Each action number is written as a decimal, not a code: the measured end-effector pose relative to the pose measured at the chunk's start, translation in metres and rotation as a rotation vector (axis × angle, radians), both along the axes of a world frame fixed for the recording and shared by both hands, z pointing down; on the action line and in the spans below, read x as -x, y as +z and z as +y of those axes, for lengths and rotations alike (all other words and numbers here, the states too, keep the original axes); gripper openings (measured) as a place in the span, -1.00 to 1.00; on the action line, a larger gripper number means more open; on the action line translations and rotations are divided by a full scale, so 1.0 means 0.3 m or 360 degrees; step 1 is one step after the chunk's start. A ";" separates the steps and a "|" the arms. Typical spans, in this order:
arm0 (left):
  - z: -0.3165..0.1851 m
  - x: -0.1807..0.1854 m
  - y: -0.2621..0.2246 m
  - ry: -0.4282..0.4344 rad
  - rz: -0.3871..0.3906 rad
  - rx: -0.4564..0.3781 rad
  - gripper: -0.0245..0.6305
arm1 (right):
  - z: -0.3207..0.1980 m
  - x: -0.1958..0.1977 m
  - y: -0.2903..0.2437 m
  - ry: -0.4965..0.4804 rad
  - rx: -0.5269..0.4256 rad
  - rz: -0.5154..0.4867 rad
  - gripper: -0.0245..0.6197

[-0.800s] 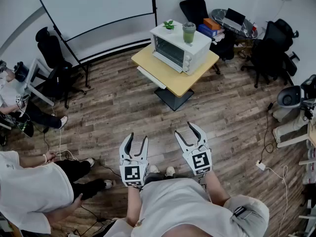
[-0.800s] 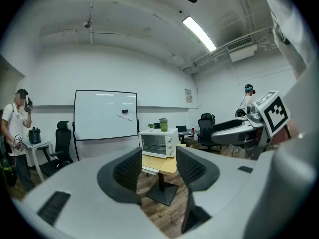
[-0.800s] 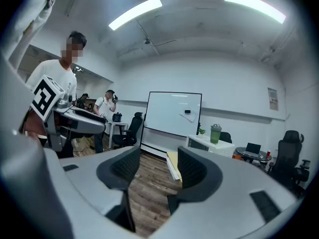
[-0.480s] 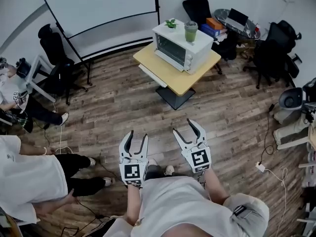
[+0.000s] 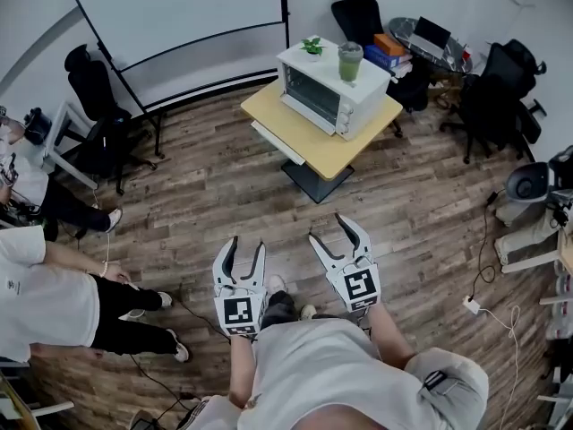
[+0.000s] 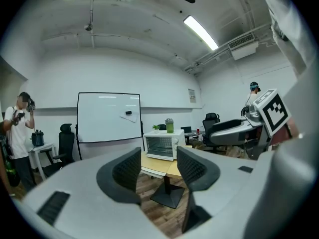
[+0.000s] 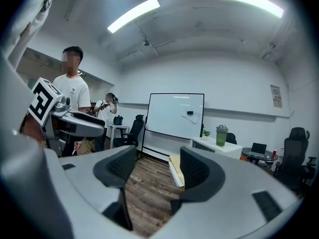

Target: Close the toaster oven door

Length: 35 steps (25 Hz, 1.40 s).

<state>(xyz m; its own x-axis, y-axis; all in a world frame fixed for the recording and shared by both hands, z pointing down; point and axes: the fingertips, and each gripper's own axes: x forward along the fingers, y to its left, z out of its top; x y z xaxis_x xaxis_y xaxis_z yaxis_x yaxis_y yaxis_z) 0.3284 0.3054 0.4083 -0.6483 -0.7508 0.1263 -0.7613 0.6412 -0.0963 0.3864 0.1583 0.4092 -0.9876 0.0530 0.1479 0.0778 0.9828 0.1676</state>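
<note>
The white toaster oven (image 5: 333, 90) stands on a small yellow-topped table (image 5: 315, 141) across the room, its glass door (image 5: 312, 98) facing left; the door looks upright against the front. The oven also shows far off between the left gripper's jaws (image 6: 162, 144). A green cup (image 5: 349, 59) and a small plant (image 5: 312, 46) sit on top of the oven. My left gripper (image 5: 247, 245) and right gripper (image 5: 329, 229) are held level in front of my body, far from the oven. Both stand open, with nothing between their jaws.
A wheeled whiteboard (image 5: 179, 25) stands at the back left. Black office chairs (image 5: 98, 106) and a second desk with a laptop (image 5: 425, 36) ring the room. Two people (image 5: 45, 303) are at the left. Cables (image 5: 488, 307) lie on the wood floor.
Both grippers have shifted slightly forward towards the oven. The person at the lower left has moved further left. Neither gripper's jaw gap has visibly changed.
</note>
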 end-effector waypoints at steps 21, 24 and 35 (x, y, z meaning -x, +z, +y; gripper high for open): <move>-0.045 0.516 0.040 0.0141 0.0030 0.0014 -0.24 | -0.020 0.475 0.052 0.0110 -0.0007 0.0073 -0.06; -0.050 0.587 0.047 0.0168 0.0027 0.0006 -0.24 | -0.020 0.539 0.055 0.0139 -0.0016 0.0072 -0.06; -0.094 0.761 0.062 0.0235 0.0035 -0.0023 -0.25 | -0.039 0.683 0.075 0.0205 -0.0023 0.0094 -0.06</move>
<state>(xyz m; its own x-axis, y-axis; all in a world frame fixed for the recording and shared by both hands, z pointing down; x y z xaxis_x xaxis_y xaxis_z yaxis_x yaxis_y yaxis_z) 0.1000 0.2771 0.4267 -0.5279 -0.8397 0.1275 -0.8492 0.5233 -0.0703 0.1816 0.1466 0.4316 -0.9757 -0.0760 0.2058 -0.0384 0.9828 0.1807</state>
